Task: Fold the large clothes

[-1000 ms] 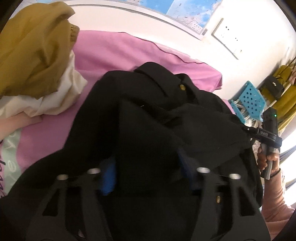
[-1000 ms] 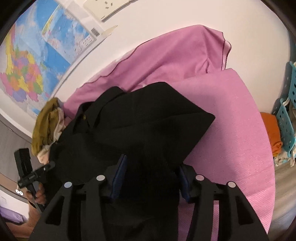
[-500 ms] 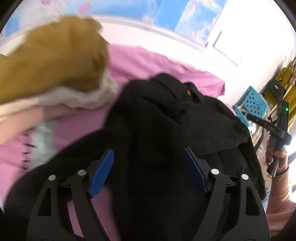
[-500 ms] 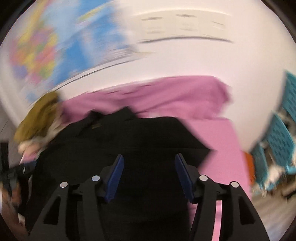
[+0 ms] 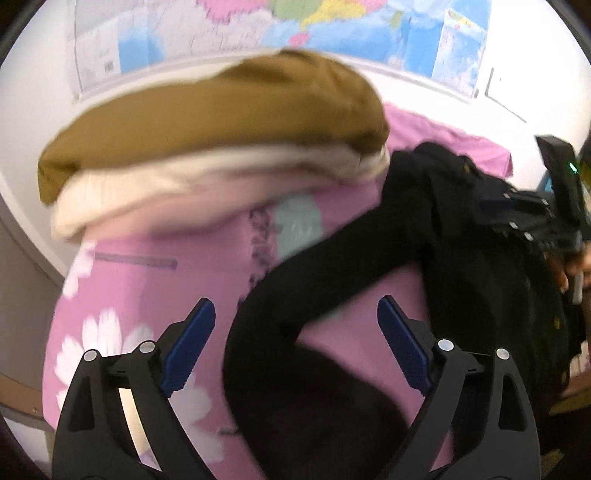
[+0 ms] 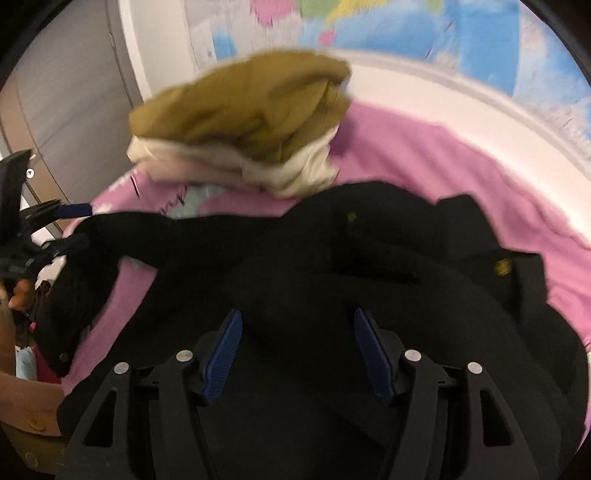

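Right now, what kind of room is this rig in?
Most likely a bedroom at home. The black garment lies on a pink floral bed cover, a stack of folded clothes sits beside it, and a world map hangs on the wall behind.

Motion blur is smearing the stack of folded clothes (image 5: 214, 147) and the wall map (image 5: 369, 29) in both views, leaving the map's print unreadable. The black garment (image 6: 369, 266) is running under the right gripper's frame and off the lower edge, so its full outline is staying hidden.
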{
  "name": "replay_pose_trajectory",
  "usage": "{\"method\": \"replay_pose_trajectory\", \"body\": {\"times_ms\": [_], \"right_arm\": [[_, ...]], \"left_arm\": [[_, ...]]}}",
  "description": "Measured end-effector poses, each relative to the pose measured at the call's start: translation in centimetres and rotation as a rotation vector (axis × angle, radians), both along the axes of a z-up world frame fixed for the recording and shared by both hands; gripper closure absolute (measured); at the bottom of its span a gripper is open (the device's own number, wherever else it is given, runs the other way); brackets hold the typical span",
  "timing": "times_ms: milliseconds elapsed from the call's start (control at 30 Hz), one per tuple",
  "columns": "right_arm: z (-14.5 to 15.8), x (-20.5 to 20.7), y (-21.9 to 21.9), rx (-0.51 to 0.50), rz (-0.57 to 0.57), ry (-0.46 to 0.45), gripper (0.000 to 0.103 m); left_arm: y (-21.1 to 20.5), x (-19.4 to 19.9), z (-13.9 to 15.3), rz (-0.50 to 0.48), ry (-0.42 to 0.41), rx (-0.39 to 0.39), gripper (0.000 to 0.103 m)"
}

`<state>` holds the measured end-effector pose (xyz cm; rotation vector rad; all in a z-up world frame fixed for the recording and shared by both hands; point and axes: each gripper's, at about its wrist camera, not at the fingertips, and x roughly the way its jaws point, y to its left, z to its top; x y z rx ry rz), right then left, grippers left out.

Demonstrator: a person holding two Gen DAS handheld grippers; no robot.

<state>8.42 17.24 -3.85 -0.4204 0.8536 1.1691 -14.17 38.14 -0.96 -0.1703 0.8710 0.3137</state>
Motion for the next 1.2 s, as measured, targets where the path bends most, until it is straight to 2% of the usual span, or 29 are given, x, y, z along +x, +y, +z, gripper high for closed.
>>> {"method": "replay_pose_trajectory", "body": {"times_ms": [67, 167, 233, 267, 300, 333, 400, 467, 500, 533, 567, 600, 667, 733, 833, 867, 967, 1100, 1200], "right_arm": [[-0.3, -0.1, 0.3, -0.02, 0.003, 0.002, 0.041], [0.9, -0.5, -0.5, 0.02, 0.001, 0.027, 0.04], [1.9, -0.9, -1.0, 0.049, -0.005, 0.026, 0.034], [2.4, -1.2, -1.3, 0.061, -0.011, 0.021, 0.034], [2.7, -1.3, -1.4, 0.068, -0.019, 0.018, 0.034], [3.0, -1.4, -1.5, 0.074, -0.025, 0.022, 0.034], [3.4, -1.7, -1.8, 0.086, -0.035, 0.026, 0.034], [3.8, -1.8, -2.1, 0.099, -0.037, 0.024, 0.034], [3.9, -1.8, -2.2, 0.104, -0.039, 0.022, 0.034], [4.1, -1.9, -2.2, 0.109, -0.039, 0.023, 0.033], [4.1, -2.1, -2.0, 0.115, -0.032, 0.03, 0.033], [4.0, -2.2, -1.9, 0.117, -0.031, 0.033, 0.033], [3.6, -2.6, -1.6, 0.116, -0.02, 0.043, 0.033], [3.2, -3.0, -1.2, 0.106, -0.007, 0.051, 0.033], [2.7, -3.8, -0.4, 0.084, 0.023, 0.057, 0.033], [2.6, -4.1, -0.1, 0.08, 0.038, 0.058, 0.033], [3.0, -5.1, 1.1, 0.076, 0.084, 0.042, 0.033], [4.1, -6.6, 4.0, 0.089, 0.167, 0.002, 0.033], [4.1, -7.2, 7.4, 0.087, 0.21, -0.021, 0.032]], "left_arm": [[0.3, -1.1, -1.5, -0.012, 0.036, -0.006, 0.014], [1.1, -1.8, -3.7, -0.007, 0.095, -0.035, 0.014], [1.8, -1.9, -4.8, 0.014, 0.122, -0.036, 0.028], [1.8, -2.0, -4.5, 0.014, 0.104, -0.011, 0.052], [1.6, -2.0, -3.9, -0.011, 0.086, 0.006, 0.086], [1.4, -1.9, -3.2, -0.012, 0.076, 0.049, 0.088], [0.4, -1.8, -1.0, 0.029, 0.059, 0.311, 0.09], [-0.2, -1.8, 1.3, 0.04, 0.03, 0.457, 0.089], [-0.3, -1.8, 2.4, 0.048, 0.009, 0.497, 0.085], [-0.8, -2.0, 4.0, 0.047, -0.037, 0.548, 0.081], [-1.4, -2.2, 5.2, 0.025, -0.083, 0.574, 0.065], [-2.1, -2.5, 5.9, -0.016, -0.119, 0.581, 0.045], [-2.8, -2.6, 5.7, -0.098, -0.142, 0.538, 0.022], [-2.8, -2.5, 4.2, -0.159, -0.129, 0.422, 0.021], [-1.4, -3.1, 1.5, -0.155, -0.112, 0.245, 0.022], [-0.6, -3.7, 0.6, -0.146, -0.123, 0.163, 0.02], [1.4, -6.0, -1.0, -0.083, -0.164, 0.004, 0.018], [2.7, -9.8, -1.1, -0.015, -0.231, -0.065, 0.017], [2.4, -11.8, -1.7, 0.003, -0.211, -0.045, 0.017]]}}
